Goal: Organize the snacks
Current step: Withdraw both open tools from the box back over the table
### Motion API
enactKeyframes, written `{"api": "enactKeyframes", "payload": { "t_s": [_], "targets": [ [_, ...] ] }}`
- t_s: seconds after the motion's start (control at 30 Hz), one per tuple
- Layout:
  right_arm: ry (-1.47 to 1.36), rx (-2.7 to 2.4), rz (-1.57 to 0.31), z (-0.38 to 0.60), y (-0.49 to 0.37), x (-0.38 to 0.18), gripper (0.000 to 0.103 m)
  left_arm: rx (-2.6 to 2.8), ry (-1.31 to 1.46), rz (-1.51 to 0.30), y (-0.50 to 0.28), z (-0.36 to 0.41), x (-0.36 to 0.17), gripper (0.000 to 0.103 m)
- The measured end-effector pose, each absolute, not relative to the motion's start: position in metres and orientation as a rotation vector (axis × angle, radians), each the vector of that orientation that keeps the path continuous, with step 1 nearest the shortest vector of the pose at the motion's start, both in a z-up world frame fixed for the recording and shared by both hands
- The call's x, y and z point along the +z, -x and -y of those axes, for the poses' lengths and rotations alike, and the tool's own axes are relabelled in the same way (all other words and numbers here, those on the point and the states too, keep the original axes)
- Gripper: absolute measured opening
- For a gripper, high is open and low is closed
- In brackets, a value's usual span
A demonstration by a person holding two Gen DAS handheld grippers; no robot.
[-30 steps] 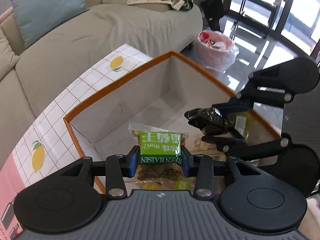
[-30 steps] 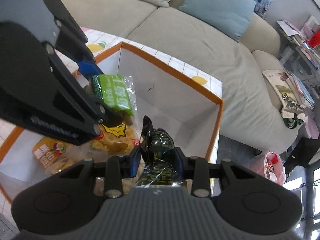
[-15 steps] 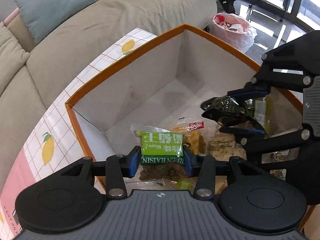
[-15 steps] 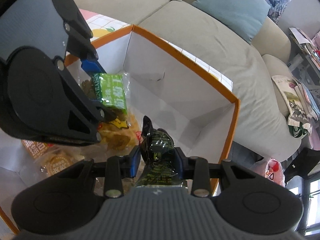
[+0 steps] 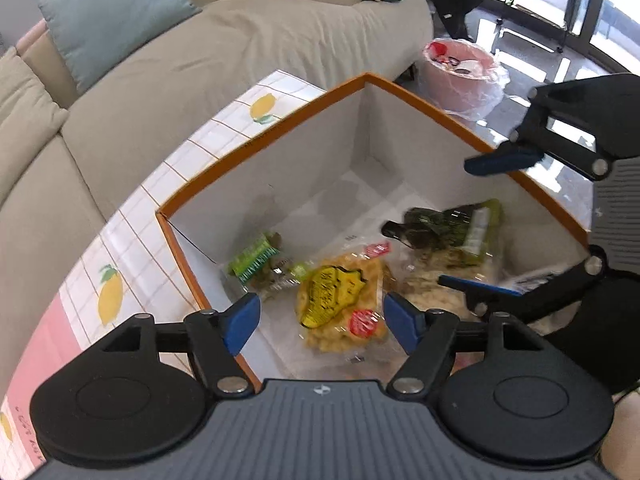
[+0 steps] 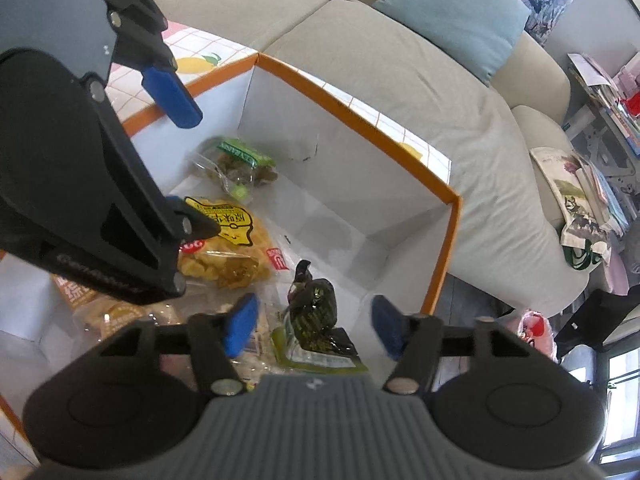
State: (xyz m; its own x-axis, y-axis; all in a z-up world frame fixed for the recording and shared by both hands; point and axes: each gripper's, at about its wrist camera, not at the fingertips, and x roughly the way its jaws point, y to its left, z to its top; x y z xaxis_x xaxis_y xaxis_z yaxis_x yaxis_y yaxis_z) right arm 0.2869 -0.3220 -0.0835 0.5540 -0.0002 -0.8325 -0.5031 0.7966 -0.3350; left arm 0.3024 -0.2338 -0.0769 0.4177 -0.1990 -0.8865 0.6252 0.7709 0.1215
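Left view: my left claw (image 5: 320,322) has just spread wide and holds nothing; the raisin pack (image 5: 256,262) it gripped a second ago now lies in the box (image 5: 260,152), by its left wall.

Right view: my right claw (image 6: 310,330) has just opened too, empty; the dark pack (image 6: 316,316) lies loose beneath it. Both snacks look stowed.

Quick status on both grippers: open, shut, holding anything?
Left gripper: open, jaws just opened, empty; raisin pack lies in the box.
Right gripper: open, jaws just opened; dark green packet released.
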Motion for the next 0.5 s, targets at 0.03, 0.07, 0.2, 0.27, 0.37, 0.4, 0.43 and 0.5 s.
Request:
{"api": "enactKeyframes", "payload": {
  "t_s": [0.03, 0.07, 0.2, 0.27, 0.37, 0.4, 0.43, 0.5],
  "targets": [
    [0.595, 0.316, -0.948, 0.322, -0.286, -0.081, 0.069, -0.547, -0.470, -1.026, -0.301, 0.232, -0.075, 0.083],
    [0.595, 0.310, -0.950, 0.321, -0.284, -0.078, 0.069, -0.549, -0.456, -1.035, -0.298, 0.229, -0.072, 0.083],
    [0.571, 0.285, -0.951, 0.319, -0.275, -0.066, 0.069, -0.555, -0.382, -1.037, -0.287, 0.212, -0.058, 0.083],
    [0.529, 0.279, -0.943, 0.319, -0.269, -0.058, 0.069, -0.578, -0.349, -1.031, -0.278, 0.201, -0.051, 0.082],
    [0.453, 0.261, -0.918, 0.316, -0.256, -0.045, 0.069, -0.584, -0.302, -1.010, -0.266, 0.184, -0.041, 0.080],
    [0.431, 0.253, -0.908, 0.315, -0.252, -0.042, 0.069, -0.582, -0.286, -1.002, -0.262, 0.177, -0.037, 0.078],
    [0.407, 0.250, -0.898, 0.313, -0.247, -0.038, 0.069, -0.579, -0.264, -0.989, -0.257, 0.168, -0.032, 0.078],
    [0.376, 0.257, -0.873, 0.307, -0.236, -0.032, 0.069, -0.561, -0.223, -0.969, -0.247, 0.153, -0.023, 0.077]
  ]
}}
